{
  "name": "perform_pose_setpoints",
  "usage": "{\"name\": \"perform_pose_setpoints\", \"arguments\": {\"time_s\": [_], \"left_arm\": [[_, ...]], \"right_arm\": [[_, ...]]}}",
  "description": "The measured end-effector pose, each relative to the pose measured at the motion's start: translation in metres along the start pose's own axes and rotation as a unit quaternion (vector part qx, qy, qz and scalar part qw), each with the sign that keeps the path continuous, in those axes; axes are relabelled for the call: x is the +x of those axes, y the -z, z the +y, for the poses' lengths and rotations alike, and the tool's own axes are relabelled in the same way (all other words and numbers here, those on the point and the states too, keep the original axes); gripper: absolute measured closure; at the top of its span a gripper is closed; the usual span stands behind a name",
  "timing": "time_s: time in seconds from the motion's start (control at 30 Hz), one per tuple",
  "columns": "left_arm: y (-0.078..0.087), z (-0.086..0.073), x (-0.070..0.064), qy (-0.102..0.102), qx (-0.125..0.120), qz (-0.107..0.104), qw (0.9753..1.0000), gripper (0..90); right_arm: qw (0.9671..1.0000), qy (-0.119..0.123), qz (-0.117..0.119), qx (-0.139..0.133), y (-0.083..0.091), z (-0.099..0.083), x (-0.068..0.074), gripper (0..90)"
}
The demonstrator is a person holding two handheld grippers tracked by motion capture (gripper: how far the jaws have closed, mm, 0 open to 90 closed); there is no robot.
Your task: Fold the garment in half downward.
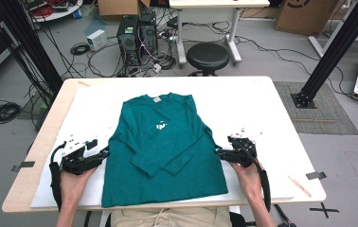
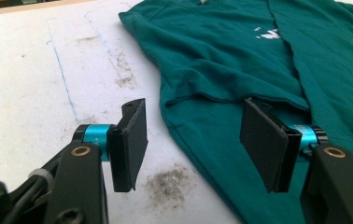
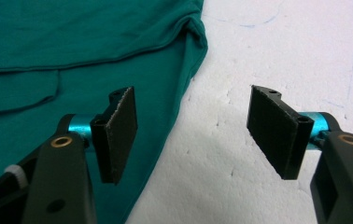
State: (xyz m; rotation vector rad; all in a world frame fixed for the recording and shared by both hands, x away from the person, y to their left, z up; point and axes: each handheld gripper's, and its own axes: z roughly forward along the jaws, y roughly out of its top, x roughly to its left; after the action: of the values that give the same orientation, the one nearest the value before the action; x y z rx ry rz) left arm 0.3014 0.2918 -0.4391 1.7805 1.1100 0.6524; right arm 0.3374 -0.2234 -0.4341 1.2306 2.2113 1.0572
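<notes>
A teal long-sleeved shirt (image 1: 163, 146) lies flat on the white table cover, collar away from me, both sleeves folded across its front, a small white logo on the chest. My left gripper (image 1: 105, 152) rests at the shirt's left edge, open, its jaws straddling the side seam (image 2: 188, 135). On the other side my right gripper (image 1: 218, 151) sits at the right edge, also open, one jaw over the cloth (image 3: 156, 93) and one over bare table. Neither holds anything.
The white foam sheet (image 1: 262, 109) covers a wooden table (image 1: 49, 127). A wooden stick (image 1: 299, 186) lies near the front right corner. Beyond the table stand a black stool (image 1: 208, 56) and computer towers (image 1: 137, 35) amid cables.
</notes>
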Motion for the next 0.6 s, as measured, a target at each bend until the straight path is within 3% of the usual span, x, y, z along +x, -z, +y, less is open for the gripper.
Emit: {"name": "perform_pose_setpoints", "arguments": {"time_s": [0.2,0.3,0.43,0.5,0.6], "left_arm": [[-0.008,0.008,0.002,-0.003,0.022,-0.008,0.9997,45.0],[-0.017,0.013,0.006,0.001,0.043,0.001,0.9991,46.8],[-0.034,0.017,0.012,0.012,0.096,0.007,0.9953,49.2],[-0.037,0.017,0.013,0.013,0.109,0.008,0.9939,49.3],[-0.033,0.016,0.008,0.016,0.119,-0.008,0.9927,49.6]], "right_arm": [[0.9999,-0.001,0.0,0.014,-0.006,0.011,-0.007,36.8],[0.9998,-0.004,-0.002,0.021,-0.011,0.017,-0.009,38.4],[0.9992,-0.009,-0.012,0.036,-0.025,0.025,-0.014,42.3],[0.9984,-0.014,-0.012,0.053,-0.031,0.027,-0.015,43.0],[0.9967,-0.021,0.011,0.077,-0.029,0.024,-0.013,44.6]]}}
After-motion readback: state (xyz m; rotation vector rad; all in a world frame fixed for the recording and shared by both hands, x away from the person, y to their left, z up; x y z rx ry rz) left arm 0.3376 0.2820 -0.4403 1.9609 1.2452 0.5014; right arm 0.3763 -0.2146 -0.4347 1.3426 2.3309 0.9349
